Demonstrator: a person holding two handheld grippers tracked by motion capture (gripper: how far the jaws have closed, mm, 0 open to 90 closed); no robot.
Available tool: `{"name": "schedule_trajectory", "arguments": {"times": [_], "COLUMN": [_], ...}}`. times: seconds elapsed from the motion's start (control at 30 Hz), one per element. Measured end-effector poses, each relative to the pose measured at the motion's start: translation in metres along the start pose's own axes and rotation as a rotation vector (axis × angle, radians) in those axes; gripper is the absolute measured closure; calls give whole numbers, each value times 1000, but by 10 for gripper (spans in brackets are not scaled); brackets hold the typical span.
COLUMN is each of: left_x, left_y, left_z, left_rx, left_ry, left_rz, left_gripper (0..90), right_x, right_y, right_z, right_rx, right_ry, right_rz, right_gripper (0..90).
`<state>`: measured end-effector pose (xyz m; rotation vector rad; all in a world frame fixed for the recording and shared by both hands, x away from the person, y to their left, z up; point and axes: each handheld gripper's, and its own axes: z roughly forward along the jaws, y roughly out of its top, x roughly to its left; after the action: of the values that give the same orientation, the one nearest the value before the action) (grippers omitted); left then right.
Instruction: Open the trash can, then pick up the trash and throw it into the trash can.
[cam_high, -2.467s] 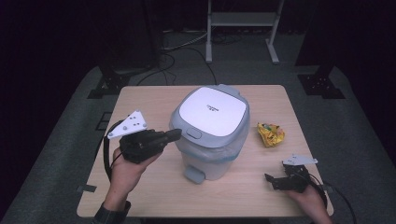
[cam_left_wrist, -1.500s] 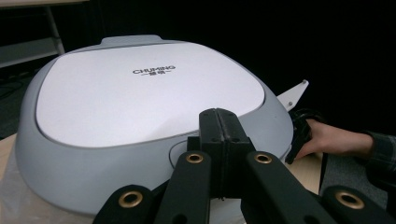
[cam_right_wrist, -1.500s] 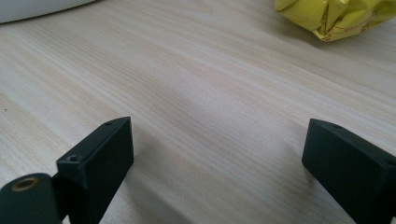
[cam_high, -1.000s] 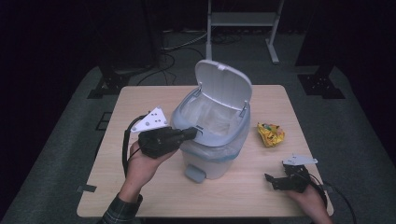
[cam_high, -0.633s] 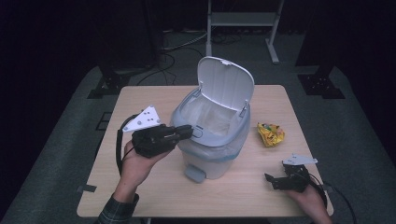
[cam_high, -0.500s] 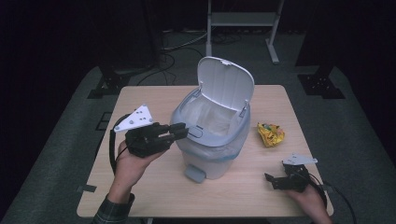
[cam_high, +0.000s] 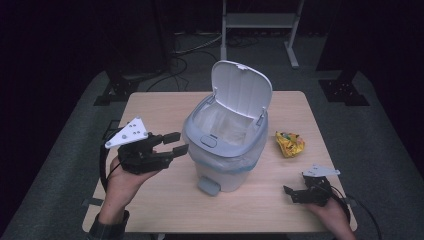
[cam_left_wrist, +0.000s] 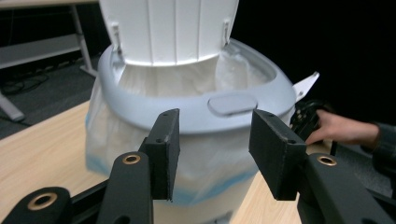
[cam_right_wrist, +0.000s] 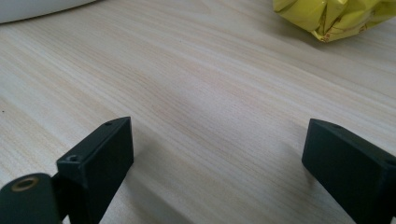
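Fingers of the left gripper (cam_high: 172, 142) spread, nothing between them, held above the tabletop's left side, aimed at the pedal bin (cam_high: 225, 150). Right gripper (cam_high: 295, 192) rests near the front right corner of the wooden table (cam_high: 165, 197), jaws wide apart, empty. Bin stands at tabletop centre: white lid (cam_high: 240, 90) upright, pale liner bag (cam_left_wrist: 140, 135) folded over the grey rim, foot pedal (cam_high: 207, 186) facing the front edge. Crumpled yellow wrapper (cam_high: 290, 143) lies toward the right edge, apart from the bin; print unreadable.
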<state>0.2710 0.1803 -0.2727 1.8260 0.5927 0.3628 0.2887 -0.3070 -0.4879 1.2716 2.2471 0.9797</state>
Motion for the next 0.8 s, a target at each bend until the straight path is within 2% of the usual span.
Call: {"name": "schedule_trajectory", "arguments": {"times": [0.17,0.27,0.43,0.6,0.8], "left_x": [2,3,6,9,16], "left_y": [-10,-16,-29,-46,-69], "left_z": [-4,-6,-7,-6,-1], "left_rx": [27,37,62,83,115], "left_ry": [15,28,51,80,109], "left_rz": [-2,4,8,24,19], "left_gripper": [475,403,353,271,199], "right_x": [0,0,0,0,0], "right_y": [0,0,0,0,0], "right_z": [0,0,0,0,-1], "right_rx": [0,0,0,0,0], "right_ry": [0,0,0,-1,-3], "right_rz": [1,1,1,1,3], "right_gripper": [78,78,78,78,78]}}
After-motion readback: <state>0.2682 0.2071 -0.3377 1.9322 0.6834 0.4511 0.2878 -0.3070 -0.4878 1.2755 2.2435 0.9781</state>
